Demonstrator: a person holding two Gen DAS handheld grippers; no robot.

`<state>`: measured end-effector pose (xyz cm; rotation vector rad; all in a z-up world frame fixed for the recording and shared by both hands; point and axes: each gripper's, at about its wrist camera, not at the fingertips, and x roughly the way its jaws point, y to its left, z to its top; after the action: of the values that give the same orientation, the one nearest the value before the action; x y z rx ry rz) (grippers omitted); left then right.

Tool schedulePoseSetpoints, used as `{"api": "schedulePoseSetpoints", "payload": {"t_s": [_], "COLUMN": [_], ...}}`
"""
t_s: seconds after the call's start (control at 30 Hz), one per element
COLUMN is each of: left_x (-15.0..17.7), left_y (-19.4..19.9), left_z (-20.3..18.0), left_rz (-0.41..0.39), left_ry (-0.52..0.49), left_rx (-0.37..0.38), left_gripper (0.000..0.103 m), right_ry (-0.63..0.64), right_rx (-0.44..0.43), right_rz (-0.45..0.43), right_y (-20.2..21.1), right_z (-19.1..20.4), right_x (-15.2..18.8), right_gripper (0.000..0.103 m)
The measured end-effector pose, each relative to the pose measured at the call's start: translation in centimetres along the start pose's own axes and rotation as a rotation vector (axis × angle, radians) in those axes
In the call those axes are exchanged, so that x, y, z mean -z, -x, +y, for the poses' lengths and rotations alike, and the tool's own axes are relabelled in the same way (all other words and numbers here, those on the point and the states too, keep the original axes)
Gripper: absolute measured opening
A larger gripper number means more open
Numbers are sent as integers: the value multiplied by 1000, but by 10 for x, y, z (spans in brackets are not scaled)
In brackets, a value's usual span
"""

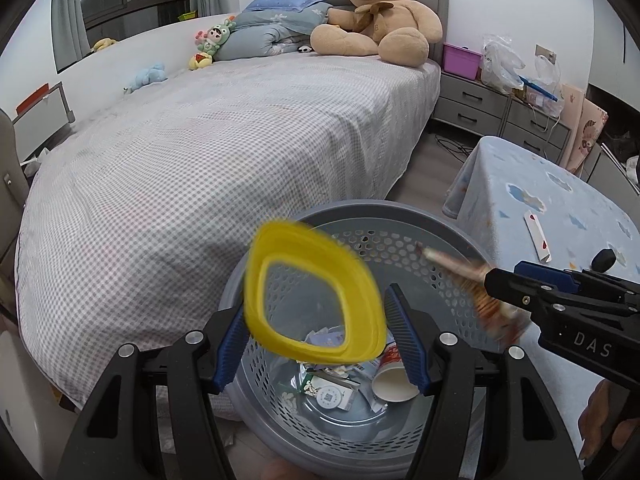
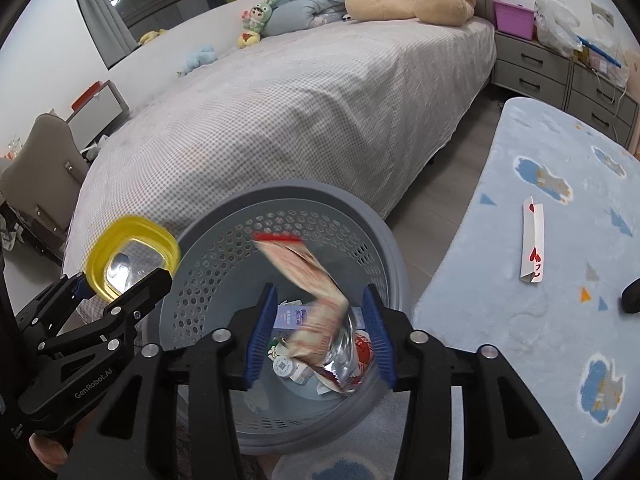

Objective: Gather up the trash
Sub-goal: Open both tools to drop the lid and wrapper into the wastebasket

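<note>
A grey perforated basket (image 1: 360,210) (image 2: 300,189) stands on the floor under both grippers, holding a paper cup (image 1: 394,380) and several wrappers. My left gripper (image 1: 316,300) (image 2: 122,280) is open. A yellow plastic tub (image 1: 314,292) (image 2: 132,254) with a clear bottom sits blurred between its fingers, and a gap shows at the right pad. My right gripper (image 2: 320,292) (image 1: 494,278) is open over the basket. A crumpled pink snack wrapper (image 2: 316,300) (image 1: 452,268) hangs blurred between its blue pads, clear of both.
A bed (image 1: 200,168) with a checked cover and a teddy bear (image 1: 380,12) lies behind the basket. On the right a table under a blue cloth (image 2: 540,320) carries a folded playing card (image 2: 534,240) and a black object (image 2: 632,298). Grey drawers (image 1: 472,106) line the far wall.
</note>
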<state>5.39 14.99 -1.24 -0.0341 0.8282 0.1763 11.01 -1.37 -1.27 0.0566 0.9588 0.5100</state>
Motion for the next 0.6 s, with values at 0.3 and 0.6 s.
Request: {"api": "schedulePoseSetpoints", "payload": {"t_s": [0.3, 0.6], "left_x": [0, 0], "left_y": [2, 0], "left_z": [1, 3], "left_rz": [-9, -9], "left_ry": [4, 15], "left_rx": [-30, -36], "left_gripper": [73, 73], "right_ry": [-2, 3], "right_rx": [3, 3], "right_rz": [-7, -4], "right_y": [2, 2], "right_z": [1, 1], "right_x": [-1, 0], "right_gripper": [52, 53]}}
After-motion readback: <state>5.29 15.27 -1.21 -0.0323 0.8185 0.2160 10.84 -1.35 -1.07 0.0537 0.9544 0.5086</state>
